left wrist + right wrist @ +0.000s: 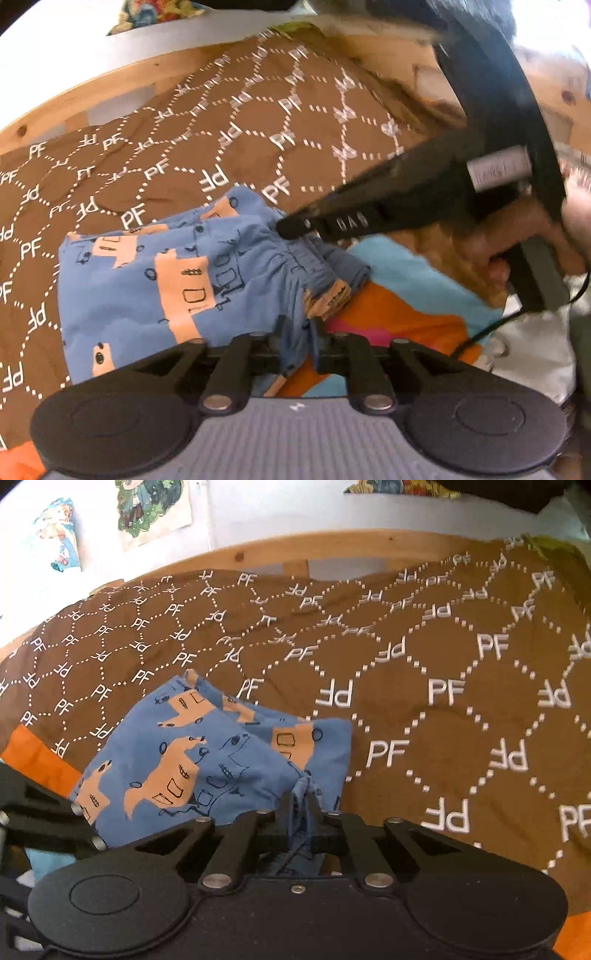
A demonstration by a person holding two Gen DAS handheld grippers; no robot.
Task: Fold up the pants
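Small blue cotton pants printed with peach-orange vehicles and dark line drawings lie folded into a compact, rumpled bundle on a brown bedspread patterned with white letters. They sit near its front edge. The gathered elastic waistband is bunched and lifted slightly.

The left gripper sits at the bottom centre of its view, jaws part-closed with blue fabric between them. The right gripper sits likewise, jaws narrow on a fabric fold. A hand grips its handle at right.
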